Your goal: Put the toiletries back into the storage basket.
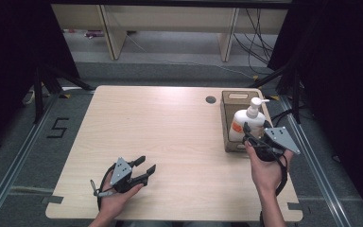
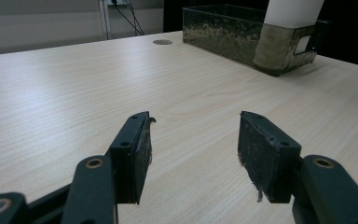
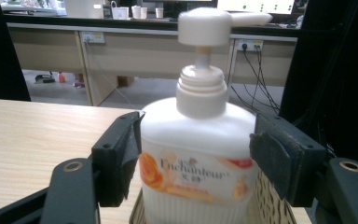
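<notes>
The right gripper [image 3: 193, 154] straddled a white pump bottle [image 3: 198, 140] standing in the brown bin [image 1: 227, 124] at the table's [image 1: 170, 142] right edge; its jaws flanked the shoulders, though contact was unclear. The right gripper view alone revealed the label, reading "Enchanteur" over orange flowers. The left gripper [image 2: 193, 149] rested low near the front edge, jaws apart on nothing, with bare tabletop stretching ahead toward the bin.
</notes>
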`<state>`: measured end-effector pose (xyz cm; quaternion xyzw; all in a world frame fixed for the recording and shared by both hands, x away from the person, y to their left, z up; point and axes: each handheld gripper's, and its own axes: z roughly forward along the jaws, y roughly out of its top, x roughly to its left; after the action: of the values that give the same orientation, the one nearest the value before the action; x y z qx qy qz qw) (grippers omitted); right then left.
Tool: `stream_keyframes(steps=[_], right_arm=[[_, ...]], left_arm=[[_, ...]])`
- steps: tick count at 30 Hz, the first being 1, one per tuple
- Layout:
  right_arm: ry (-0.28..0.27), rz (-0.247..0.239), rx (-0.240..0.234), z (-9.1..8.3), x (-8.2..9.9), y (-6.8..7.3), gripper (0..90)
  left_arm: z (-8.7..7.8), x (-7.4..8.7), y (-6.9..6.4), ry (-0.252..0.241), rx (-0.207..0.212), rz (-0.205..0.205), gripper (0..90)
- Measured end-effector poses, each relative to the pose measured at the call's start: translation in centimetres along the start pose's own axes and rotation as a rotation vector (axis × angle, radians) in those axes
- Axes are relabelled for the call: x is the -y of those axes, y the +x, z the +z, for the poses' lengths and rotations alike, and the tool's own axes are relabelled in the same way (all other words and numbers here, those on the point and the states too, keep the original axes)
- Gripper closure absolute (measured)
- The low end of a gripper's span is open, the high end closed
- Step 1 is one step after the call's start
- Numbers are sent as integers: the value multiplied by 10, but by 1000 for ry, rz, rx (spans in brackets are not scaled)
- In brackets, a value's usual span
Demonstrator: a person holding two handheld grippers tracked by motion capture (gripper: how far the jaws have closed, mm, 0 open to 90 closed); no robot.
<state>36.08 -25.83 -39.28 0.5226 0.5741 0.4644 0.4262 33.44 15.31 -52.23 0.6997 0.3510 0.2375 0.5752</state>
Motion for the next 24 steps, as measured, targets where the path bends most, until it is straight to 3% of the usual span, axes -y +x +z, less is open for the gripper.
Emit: stream_keyframes(steps=[5,10,19,20,24], right_arm=[[-5,-17,2,-8,9,-8,345],[16,5,2,-15,24,-17,369],[82,25,3,-28,68,-33,431],[118,64,7,-30,75,-32,431],[121,34,0,-31,93,-37,438]], left_arm=[[-1,-1,1,12,-10,-6,438],[-2,0,1,9,-13,-10,438],[-2,0,1,9,-17,-23,438],[-2,0,2,7,-15,-26,438],[-2,0,1,9,-18,-22,437]])
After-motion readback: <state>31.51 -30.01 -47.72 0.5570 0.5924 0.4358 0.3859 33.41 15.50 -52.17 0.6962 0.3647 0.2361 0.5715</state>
